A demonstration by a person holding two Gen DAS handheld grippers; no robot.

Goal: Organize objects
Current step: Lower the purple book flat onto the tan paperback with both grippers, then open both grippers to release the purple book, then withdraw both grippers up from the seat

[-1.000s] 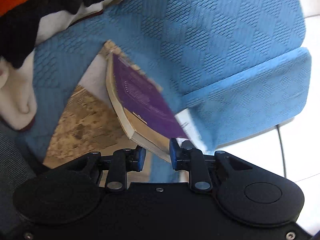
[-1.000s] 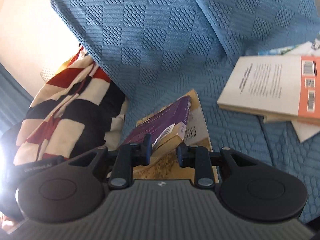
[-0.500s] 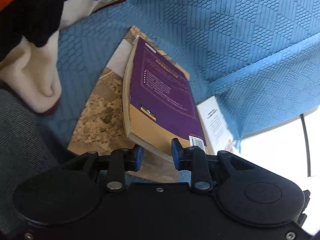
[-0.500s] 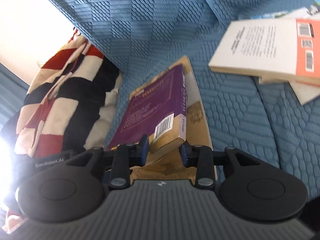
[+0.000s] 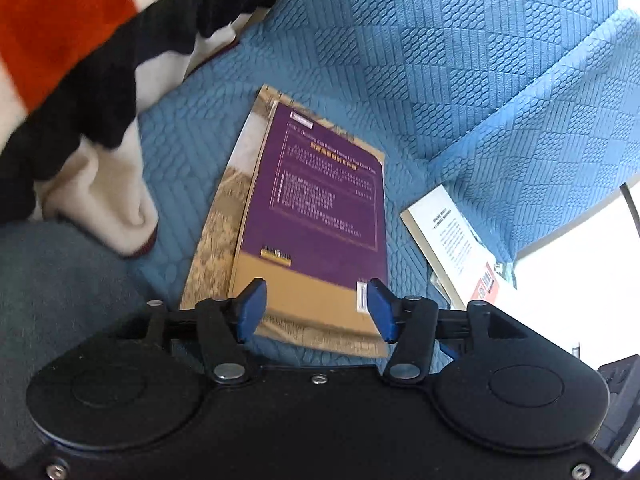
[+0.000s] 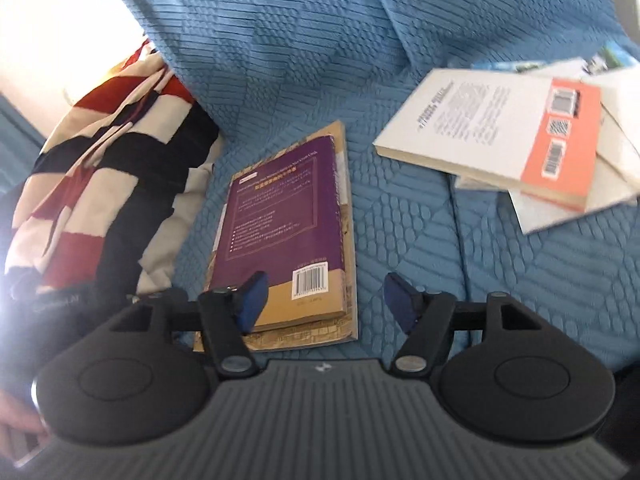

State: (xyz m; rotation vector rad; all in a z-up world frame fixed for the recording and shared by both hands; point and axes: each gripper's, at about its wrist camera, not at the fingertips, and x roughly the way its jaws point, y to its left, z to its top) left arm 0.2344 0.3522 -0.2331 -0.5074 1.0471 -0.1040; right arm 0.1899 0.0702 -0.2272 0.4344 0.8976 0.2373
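Note:
A purple-and-tan book [image 5: 320, 208] lies flat on a larger tan book [image 5: 216, 232] on the blue sofa seat [image 5: 192, 148]. My left gripper [image 5: 316, 312] is open just above the purple book's near edge, holding nothing. In the right wrist view the same purple book [image 6: 280, 216] lies on the tan book [image 6: 344, 320]. My right gripper [image 6: 326, 300] is open above its near right corner, empty.
A red, black and cream striped blanket [image 6: 104, 168] is heaped left of the books; it also shows in the left wrist view [image 5: 72, 60]. A white-and-orange book [image 6: 500, 132] tops a loose pile at the right, seen also in the left wrist view [image 5: 452, 240]. Blue back cushions [image 6: 300, 32] rise behind.
Both grippers held the purple book tilted up a second ago. It has been lowered flat onto the tan book, and both grippers have opened and let it go.

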